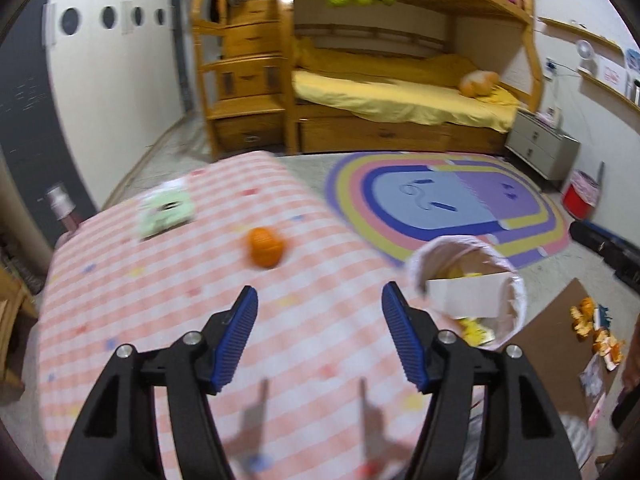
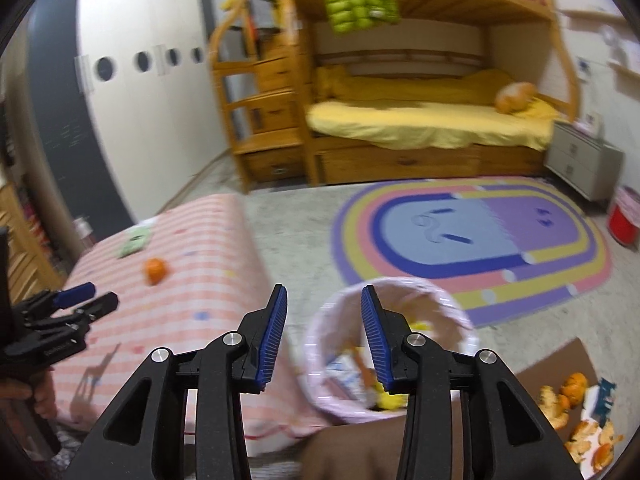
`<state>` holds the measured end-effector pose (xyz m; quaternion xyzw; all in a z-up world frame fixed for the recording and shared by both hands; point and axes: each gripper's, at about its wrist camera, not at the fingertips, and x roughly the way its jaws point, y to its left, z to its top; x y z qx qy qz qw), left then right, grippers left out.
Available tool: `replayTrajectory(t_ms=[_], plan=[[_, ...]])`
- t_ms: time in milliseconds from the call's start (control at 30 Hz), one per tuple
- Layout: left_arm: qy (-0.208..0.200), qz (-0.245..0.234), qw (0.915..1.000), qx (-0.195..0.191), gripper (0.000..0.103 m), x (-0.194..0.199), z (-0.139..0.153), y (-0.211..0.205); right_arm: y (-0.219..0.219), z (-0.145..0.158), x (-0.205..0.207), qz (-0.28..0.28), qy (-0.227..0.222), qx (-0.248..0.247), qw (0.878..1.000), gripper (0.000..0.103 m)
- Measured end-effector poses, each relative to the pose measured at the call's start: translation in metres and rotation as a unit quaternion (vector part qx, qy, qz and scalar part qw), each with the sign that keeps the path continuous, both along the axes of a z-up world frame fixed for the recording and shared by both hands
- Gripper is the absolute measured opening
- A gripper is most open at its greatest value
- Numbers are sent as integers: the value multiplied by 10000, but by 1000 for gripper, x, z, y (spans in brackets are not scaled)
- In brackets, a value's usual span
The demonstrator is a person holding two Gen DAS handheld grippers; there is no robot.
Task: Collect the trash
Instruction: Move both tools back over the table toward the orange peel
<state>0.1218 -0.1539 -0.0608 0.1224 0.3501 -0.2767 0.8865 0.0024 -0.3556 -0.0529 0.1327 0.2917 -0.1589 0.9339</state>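
One bin (image 2: 390, 344), lined with a pale pink bag, stands on the floor beside the checked table (image 1: 160, 320); inside lie a white card or box and yellow scraps, too blurred to count. One orange peel (image 1: 266, 247) and one green packet (image 1: 166, 210) sit on the cloth. More peel pieces (image 2: 576, 412), perhaps five, litter the brown cardboard (image 2: 556, 364). Both the left gripper (image 1: 318, 336) and right gripper (image 2: 324, 338) are spread with nothing between the pads.

Wooden bunk bed (image 1: 400, 92) w/ yellow bedding, rainbow rug (image 1: 448, 204), grey nightstand (image 1: 540, 148), white wall.
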Motion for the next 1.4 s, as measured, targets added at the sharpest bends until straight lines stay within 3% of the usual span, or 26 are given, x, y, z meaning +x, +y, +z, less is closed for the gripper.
replayTrajectory(t_ms=[167, 367, 533, 800, 1000, 1400], plan=[[-74, 679, 9977, 35, 67, 19, 0, 69, 56, 14, 35, 653, -3, -45, 9979, 46], [-308, 1496, 9883, 4, 71, 33, 3, 140, 116, 16, 87, 1305, -16, -108, 9914, 54], [-172, 2020, 9788, -292, 72, 39, 4, 189, 153, 7, 140, 1709, -39, -96, 9852, 55], [-93, 2578, 9657, -300, 74, 46, -5, 227, 193, -12, 170, 2062, 147, -330, 9779, 55], [-34, 2900, 9562, -389, 76, 49, -7, 250, 195, -13, 180, 1928, 200, -267, 9807, 60], [-161, 2821, 9587, -340, 79, 45, 0, 252, 198, -20, 185, 1697, 314, -349, 9844, 60]])
